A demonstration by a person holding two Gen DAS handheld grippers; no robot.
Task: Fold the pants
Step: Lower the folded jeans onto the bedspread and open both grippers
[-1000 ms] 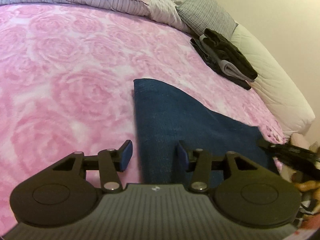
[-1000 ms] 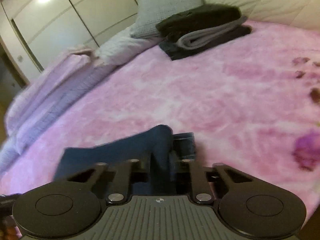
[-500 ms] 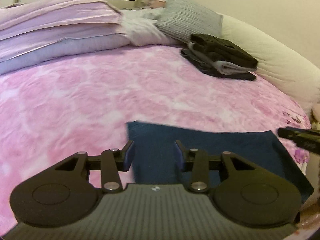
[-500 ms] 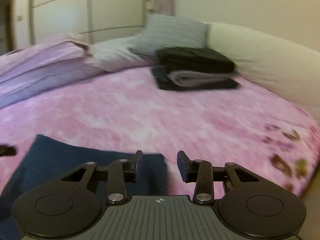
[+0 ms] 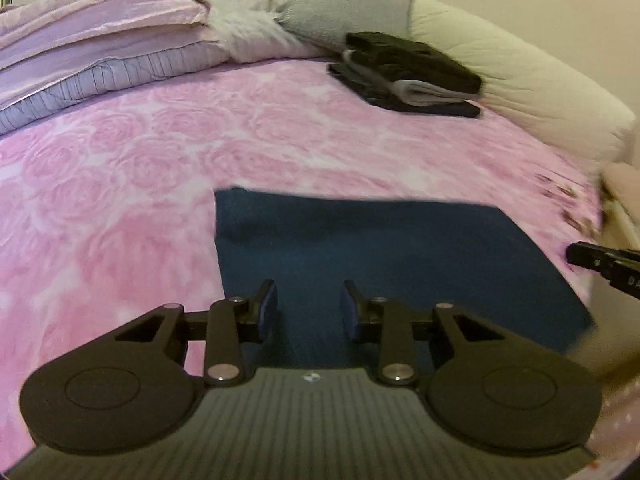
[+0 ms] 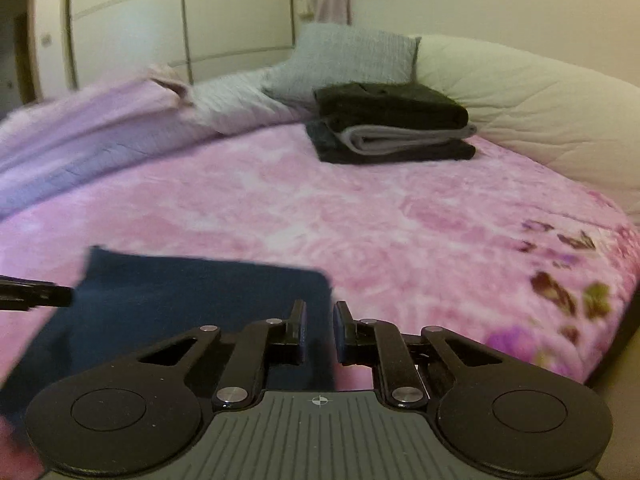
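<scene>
The dark blue pants (image 5: 380, 248) lie flat as a folded rectangle on the pink rose bedspread (image 5: 120, 200). My left gripper (image 5: 310, 304) is open over the pants' near left part, with nothing between its blue pads. In the right wrist view the pants (image 6: 180, 300) are at lower left. My right gripper (image 6: 319, 320) hovers at their near right corner, jaws a narrow gap apart and holding nothing. The right gripper's tip (image 5: 592, 260) shows at the right edge of the left view. The left gripper's tip (image 6: 40, 298) shows at the left edge of the right view.
A stack of folded dark and grey clothes (image 6: 392, 124) sits at the far side of the bed, next to a grey pillow (image 6: 352, 56) and a cream bolster (image 6: 540, 120). A folded lilac duvet (image 5: 100, 52) lies far left. The bed's edge drops off at right (image 6: 616, 320).
The right gripper let go of the raised pants fold, opened, and its jaws have since narrowed. Both grippers drew back and tilted up. The pants now lie flat.
</scene>
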